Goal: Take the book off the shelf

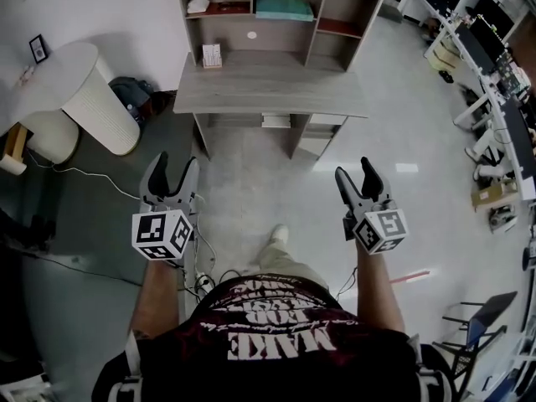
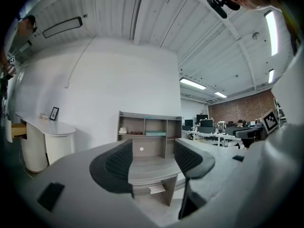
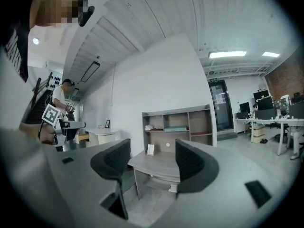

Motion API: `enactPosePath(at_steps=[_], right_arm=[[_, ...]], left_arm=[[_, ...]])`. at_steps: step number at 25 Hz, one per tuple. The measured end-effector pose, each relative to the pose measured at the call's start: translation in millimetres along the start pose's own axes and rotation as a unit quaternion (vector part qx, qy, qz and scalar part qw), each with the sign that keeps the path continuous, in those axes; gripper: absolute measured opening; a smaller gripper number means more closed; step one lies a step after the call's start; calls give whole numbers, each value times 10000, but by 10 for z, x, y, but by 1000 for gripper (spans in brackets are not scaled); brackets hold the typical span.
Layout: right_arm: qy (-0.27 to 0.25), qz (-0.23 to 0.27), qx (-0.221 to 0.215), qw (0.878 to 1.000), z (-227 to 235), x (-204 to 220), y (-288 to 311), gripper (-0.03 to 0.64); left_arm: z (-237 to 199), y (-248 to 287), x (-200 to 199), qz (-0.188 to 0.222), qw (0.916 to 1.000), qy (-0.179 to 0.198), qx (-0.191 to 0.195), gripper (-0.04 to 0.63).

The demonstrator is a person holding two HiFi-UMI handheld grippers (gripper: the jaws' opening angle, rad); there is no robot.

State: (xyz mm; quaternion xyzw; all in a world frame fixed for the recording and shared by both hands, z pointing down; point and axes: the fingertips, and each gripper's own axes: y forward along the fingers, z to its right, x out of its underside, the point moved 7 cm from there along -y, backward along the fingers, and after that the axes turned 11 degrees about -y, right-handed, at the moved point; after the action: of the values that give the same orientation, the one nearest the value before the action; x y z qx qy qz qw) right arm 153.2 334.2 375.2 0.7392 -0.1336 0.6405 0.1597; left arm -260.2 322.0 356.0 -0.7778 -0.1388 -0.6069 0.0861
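A teal book [image 1: 285,7] lies flat in the middle compartment of the grey shelf unit [image 1: 314,36] on top of a grey desk [image 1: 268,86], far ahead of me. It also shows in the left gripper view as the teal book [image 2: 155,133] and in the right gripper view as the teal book [image 3: 175,129]. My left gripper [image 1: 177,166] and right gripper [image 1: 354,171] are held level over the floor, well short of the desk. Both stand open with nothing between the jaws, as the left gripper [image 2: 153,160] and right gripper [image 3: 151,163] views show.
A white object [image 1: 198,4] and a reddish item [image 1: 228,8] sit in the left compartment, another reddish item [image 1: 337,27] in the right one. A small card stand [image 1: 212,55] is on the desk. A white ribbed cabinet [image 1: 100,99] stands left, office desks [image 1: 494,48] right, cables [image 1: 201,281] underfoot.
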Motion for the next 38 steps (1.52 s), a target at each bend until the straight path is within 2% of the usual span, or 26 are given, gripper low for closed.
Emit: enactPosePath(at_steps=[8,19,24,26,31,38], right_arm=[[83,-38,-169,9998,375,27,675,301],[133,-22,-322,9994,1078,15,1246,302],[130,-2,-515,9986,1410,55,1495,302],[98,-13,-621,9980,1537,72,1569,302],[191,-18,-778,9968,1708,125,1772,302],[270,-15,-923,9954,1780,190,1963,301]], left_arm=[[-102,724,-64,-53,10000,30,-69,264],[159,1672,-79,-127,9999,0,-19,262],[236,2098,-98,-79,9998,-163,-107,262],[291,2249,-17,-188,9994,-236,-167,262],[396,2430,143,-515,9982,-208,-207,262],[352,2502,138,-484,9978,-181,-408,262]])
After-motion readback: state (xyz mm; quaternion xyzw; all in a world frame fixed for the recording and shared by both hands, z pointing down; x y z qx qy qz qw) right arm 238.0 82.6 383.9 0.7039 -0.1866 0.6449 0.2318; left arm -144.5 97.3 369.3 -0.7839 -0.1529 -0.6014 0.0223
